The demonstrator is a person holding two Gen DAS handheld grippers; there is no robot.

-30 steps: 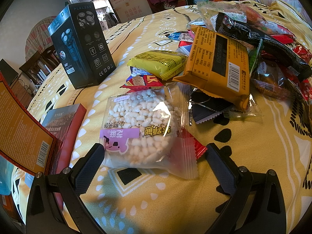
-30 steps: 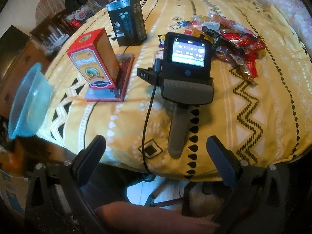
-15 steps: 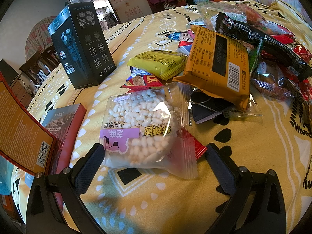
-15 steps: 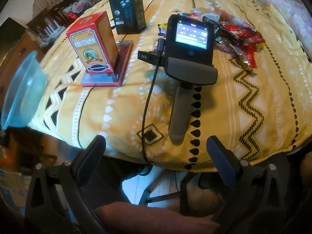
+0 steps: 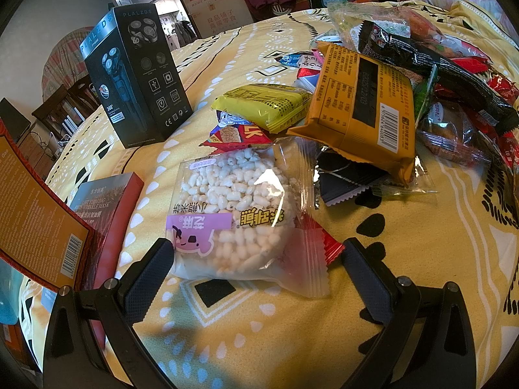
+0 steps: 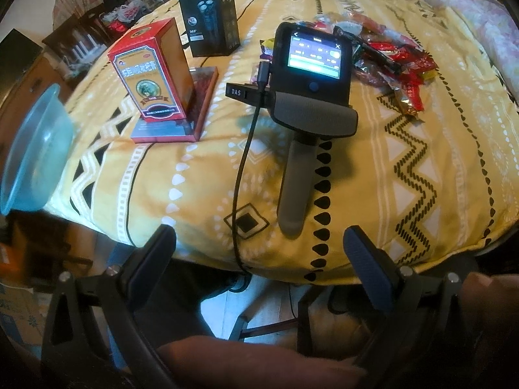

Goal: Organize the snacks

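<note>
Framing a puffed-rice snack packet (image 5: 232,214), the left gripper (image 5: 254,261) rests wide apart on the table (image 5: 405,259).
Its left finger (image 5: 147,283) seemingly touches the wrapper; the right gripper (image 6: 259,248), spread, hangs off the near edge.

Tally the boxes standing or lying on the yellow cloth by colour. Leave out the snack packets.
Black: 1, the shaver box
Red: 2, the upright carton and the flat mask box
Total: 3

I count three boxes: one black box (image 6: 209,16), one red box (image 6: 150,71), one flat box (image 6: 181,110); plus one bowl (image 6: 35,149).
</note>
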